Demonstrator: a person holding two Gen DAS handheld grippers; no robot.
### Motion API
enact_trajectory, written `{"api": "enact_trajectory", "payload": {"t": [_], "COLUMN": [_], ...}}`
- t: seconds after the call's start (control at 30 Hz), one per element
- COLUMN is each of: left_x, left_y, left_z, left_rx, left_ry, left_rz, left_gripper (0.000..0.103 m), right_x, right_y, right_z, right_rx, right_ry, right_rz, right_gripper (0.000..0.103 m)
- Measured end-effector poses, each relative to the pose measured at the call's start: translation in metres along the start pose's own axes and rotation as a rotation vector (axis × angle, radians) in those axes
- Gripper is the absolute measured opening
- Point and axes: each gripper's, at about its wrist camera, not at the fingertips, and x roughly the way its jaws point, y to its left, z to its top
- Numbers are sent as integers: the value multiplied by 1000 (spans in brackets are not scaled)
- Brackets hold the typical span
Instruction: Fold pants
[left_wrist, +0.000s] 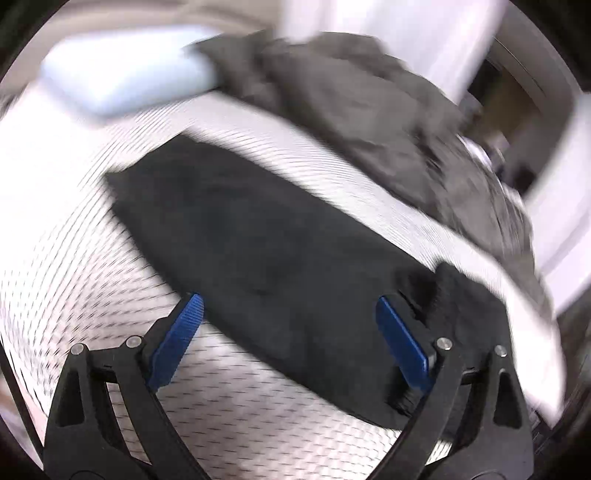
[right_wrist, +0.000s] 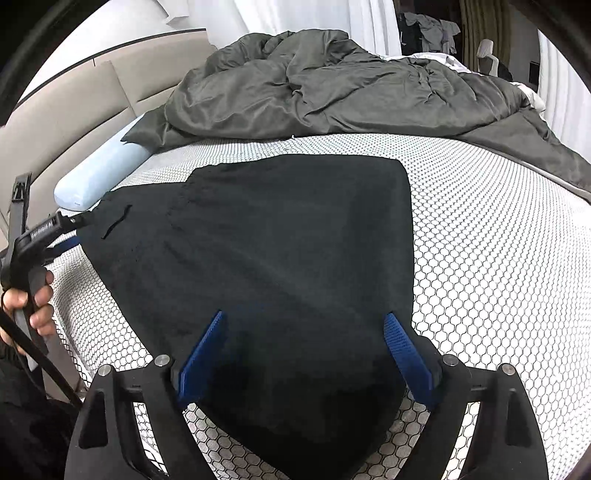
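Observation:
The black pants (right_wrist: 277, 229) lie flat as a folded slab on the white honeycomb-patterned mattress (right_wrist: 480, 258). My right gripper (right_wrist: 304, 315) hovers over their near end, jaws wide apart, blue pads clear of the cloth. The left wrist view is motion-blurred. In it the pants (left_wrist: 258, 229) run diagonally across the mattress (left_wrist: 74, 221). My left gripper (left_wrist: 290, 301) is open above their near edge, with nothing pinched. In the right wrist view the left gripper (right_wrist: 79, 230) sits at the pants' far-left corner, held by a hand (right_wrist: 37, 302).
A crumpled grey duvet (right_wrist: 314, 92) covers the far side of the bed. A pale blue pillow (right_wrist: 99, 173) lies against the beige headboard (right_wrist: 74, 110). White curtains hang behind. Clothes are heaped on furniture at the far right (right_wrist: 432, 33).

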Motion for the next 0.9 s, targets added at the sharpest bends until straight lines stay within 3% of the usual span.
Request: {"api": "enact_trajectory", "payload": {"t": [0.13,0.2,0.27,0.3,0.33,0.37,0.4,0.43,0.57,0.73,0.83,0.9], "left_x": [16,23,30,35,43,51,57,58,26,-31,-46,-38], "left_y": [44,55,60,60,61,62,61,57,10,-86,-167,-218], "left_z": [12,19,24,29,34,37,41,43,47,36,7,-22], "left_rx": [-180,-233,-257,-266,-273,-275,-255,-223,-44,150,352,460], "left_ry": [61,53,23,6,0,0,4,-4,-131,-201,-154,-50], "left_rz": [-12,-36,-54,-61,-54,-32,-7,17,16,-161,-293,-373], "left_gripper": [93,92,84,73,52,38,13,6,3,3,4,12], "right_x": [-2,-1,0,1,1,1,1,2,3,-2,-4,-6], "right_y": [0,0,-1,-1,-1,-2,-2,-2,-2,-8,-10,-13], "right_z": [-5,-3,-3,-3,-3,-4,-5,-4,-5,-4,-4,-4], "right_rx": [2,2,7,9,10,11,11,11,0,19,31,41], "right_ry": [9,7,8,10,11,11,12,14,22,11,8,3], "right_rz": [6,6,12,12,12,15,19,21,26,37,43,46], "right_gripper": [88,88,88,88,88,88,88,88,88,89,89,89]}}
